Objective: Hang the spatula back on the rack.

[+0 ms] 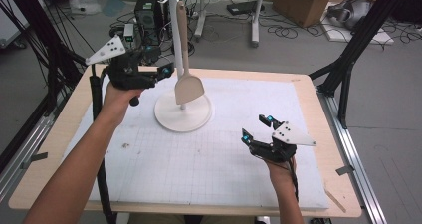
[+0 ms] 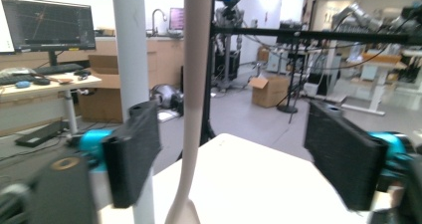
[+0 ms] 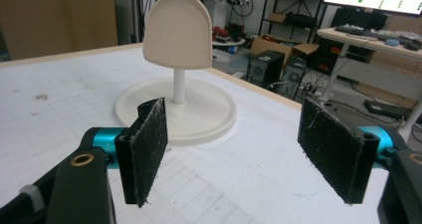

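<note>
My left fingers (image 2: 132,154) stand wide either side of the cream spatula (image 1: 188,87), not pressing it. It hangs from the white stand (image 1: 183,112) mid-tabletop (image 1: 59,129). Right fingers (image 3: 149,149) wide, empty. No readable writing.

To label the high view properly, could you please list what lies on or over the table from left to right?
Left gripper → spatula hanging on the white stand → right gripper.
</note>
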`<state>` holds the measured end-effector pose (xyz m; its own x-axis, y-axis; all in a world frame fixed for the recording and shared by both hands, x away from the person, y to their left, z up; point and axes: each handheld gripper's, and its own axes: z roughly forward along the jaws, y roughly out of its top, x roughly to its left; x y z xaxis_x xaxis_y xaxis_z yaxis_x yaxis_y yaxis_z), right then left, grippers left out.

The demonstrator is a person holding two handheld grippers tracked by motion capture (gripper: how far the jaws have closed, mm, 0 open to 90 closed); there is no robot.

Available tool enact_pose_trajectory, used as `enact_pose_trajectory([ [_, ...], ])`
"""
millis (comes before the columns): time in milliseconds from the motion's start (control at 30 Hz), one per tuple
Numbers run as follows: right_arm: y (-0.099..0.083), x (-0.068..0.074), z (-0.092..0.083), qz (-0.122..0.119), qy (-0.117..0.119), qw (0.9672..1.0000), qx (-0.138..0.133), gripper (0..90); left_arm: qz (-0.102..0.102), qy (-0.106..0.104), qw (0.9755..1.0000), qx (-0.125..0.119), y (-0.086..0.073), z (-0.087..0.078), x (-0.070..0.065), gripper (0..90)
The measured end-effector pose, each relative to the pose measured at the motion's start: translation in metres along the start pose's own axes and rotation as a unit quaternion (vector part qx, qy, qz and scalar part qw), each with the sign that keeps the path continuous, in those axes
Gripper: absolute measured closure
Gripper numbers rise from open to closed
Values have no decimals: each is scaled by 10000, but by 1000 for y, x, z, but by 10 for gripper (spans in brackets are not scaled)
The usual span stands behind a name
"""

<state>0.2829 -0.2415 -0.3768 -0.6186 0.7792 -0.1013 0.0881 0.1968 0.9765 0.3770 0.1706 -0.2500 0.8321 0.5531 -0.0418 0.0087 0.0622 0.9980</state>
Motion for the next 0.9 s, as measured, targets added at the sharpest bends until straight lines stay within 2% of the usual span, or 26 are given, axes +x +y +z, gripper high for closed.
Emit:
enact_pose_trajectory([
  [133, -4, -2, 0, -44, -30, 9999, 113, 270, -38, 29, 9999, 98, -15, -15, -7, 145],
  [233, -6, -2, -2, 8, -51, 9998, 179, 269, 88, 40, 9999, 87, -26, -25, -10, 146],
  [367, -9, -5, -4, -11, -114, 9997, 210, 268, 262, 160, 9995, 92, -46, -42, -13, 145],
  [567, -16, -7, -9, 7, -195, 9993, 313, 241, 66, 358, 9992, 165, -73, -64, -14, 148],
  [667, -18, -6, -10, 17, -205, 9991, 372, 225, 60, 487, 9985, 260, -86, -75, -14, 148],
  [900, -24, -7, -15, 50, -196, 9990, 387, 214, -111, 692, 9966, 423, -119, -95, -17, 146],
])
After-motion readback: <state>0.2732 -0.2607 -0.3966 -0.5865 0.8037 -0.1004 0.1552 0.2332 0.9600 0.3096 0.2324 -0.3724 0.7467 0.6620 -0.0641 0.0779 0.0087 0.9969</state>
